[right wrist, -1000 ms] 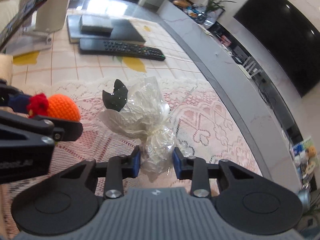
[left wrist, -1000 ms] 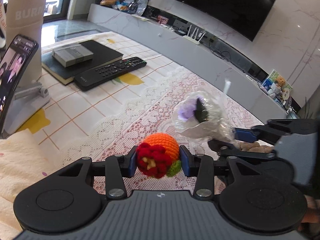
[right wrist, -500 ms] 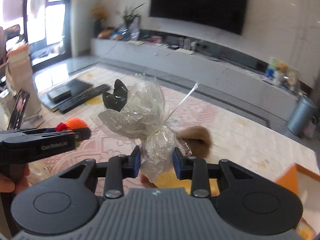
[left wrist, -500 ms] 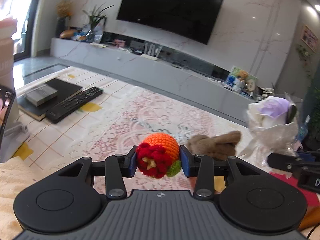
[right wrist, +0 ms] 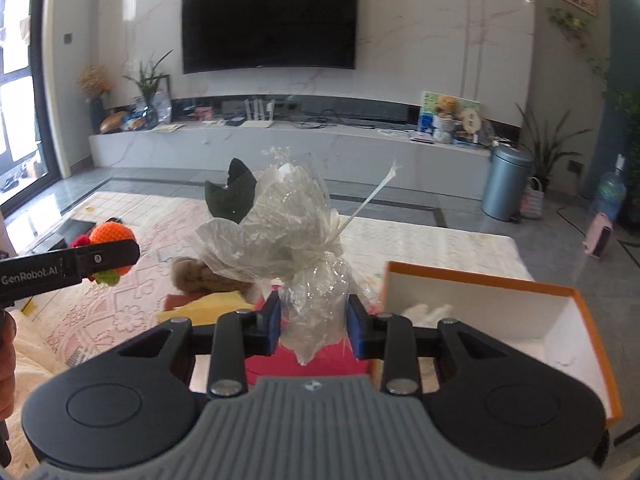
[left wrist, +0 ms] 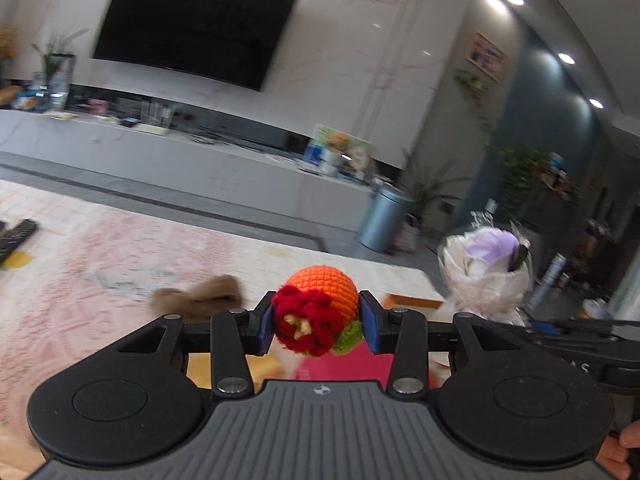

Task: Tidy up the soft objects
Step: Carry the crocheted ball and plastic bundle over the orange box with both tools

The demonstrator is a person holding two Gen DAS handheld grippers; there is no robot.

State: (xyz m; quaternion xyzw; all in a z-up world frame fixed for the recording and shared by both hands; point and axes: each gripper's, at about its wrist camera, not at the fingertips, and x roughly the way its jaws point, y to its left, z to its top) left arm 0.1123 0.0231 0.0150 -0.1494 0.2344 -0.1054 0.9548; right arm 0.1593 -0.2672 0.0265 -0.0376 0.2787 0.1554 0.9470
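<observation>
Only the right wrist view shows the orange-rimmed box [right wrist: 500, 312] with its white inside, just right of the right gripper [right wrist: 313, 320]; the left wrist view gives the bouquet's lilac bloom instead. The left gripper [left wrist: 318, 322] clamps a crocheted orange ball [left wrist: 324, 296] between its blue pads, its knobbly red flower facing the camera. The right gripper's pads squeeze the crinkly cellophane stem of the wrapped bouquet [right wrist: 288, 232], the head fanning above (a dark leaf beside it). A furry brown toy [right wrist: 200, 276] lies on the lace cloth [right wrist: 132, 300].
</observation>
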